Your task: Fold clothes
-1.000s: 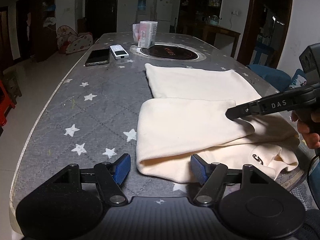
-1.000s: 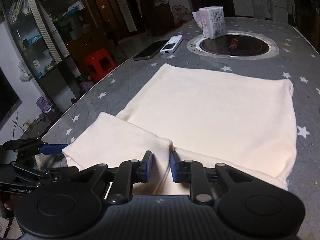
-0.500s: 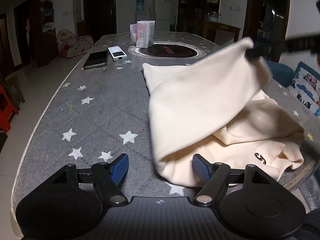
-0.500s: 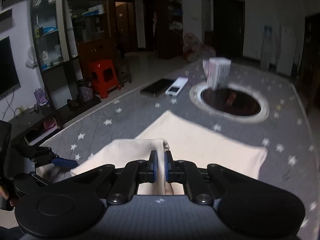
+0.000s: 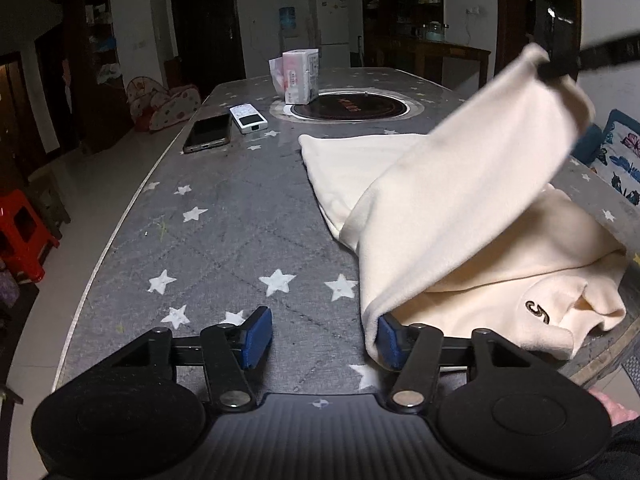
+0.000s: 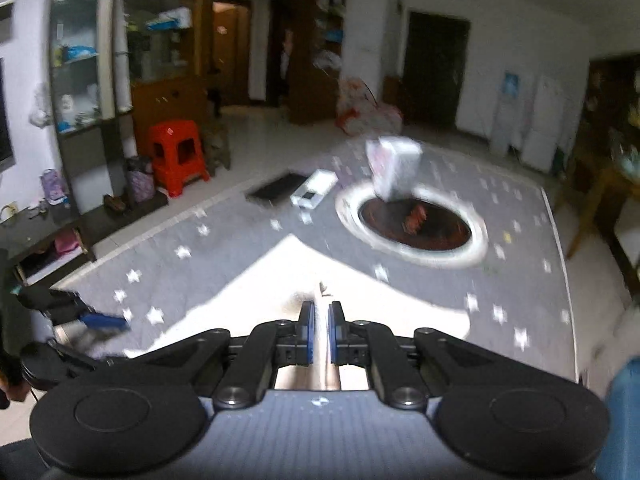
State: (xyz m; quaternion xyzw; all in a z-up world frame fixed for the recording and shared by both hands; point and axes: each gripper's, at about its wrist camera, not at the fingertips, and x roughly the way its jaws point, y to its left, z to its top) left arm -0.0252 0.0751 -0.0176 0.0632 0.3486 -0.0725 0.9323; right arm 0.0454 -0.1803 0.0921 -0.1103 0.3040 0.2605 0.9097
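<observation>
A cream garment [image 5: 460, 208] lies on the grey star-print table [image 5: 224, 240]; it also shows in the right wrist view [image 6: 280, 280]. My right gripper [image 6: 321, 328] is shut on a fold of the garment and holds it high above the table; it shows in the left wrist view [image 5: 558, 68] at the upper right. My left gripper [image 5: 320, 336] is open low over the table's near edge. Its right pad [image 5: 390, 340] touches the garment's near corner. A small dark logo [image 5: 536, 309] shows on the lower layer.
A phone [image 5: 208, 133], a white remote [image 5: 248, 118] and a tissue pack [image 5: 298, 76] sit at the far end by the round black hotplate [image 5: 352, 106]. A red stool [image 5: 24, 232] stands on the floor at the left. A blue cushion [image 5: 616, 156] lies at the right.
My right gripper closed on the garment's fold and lifted it high up and away from the table. The left gripper stayed open and edged against the garment's near corner.
</observation>
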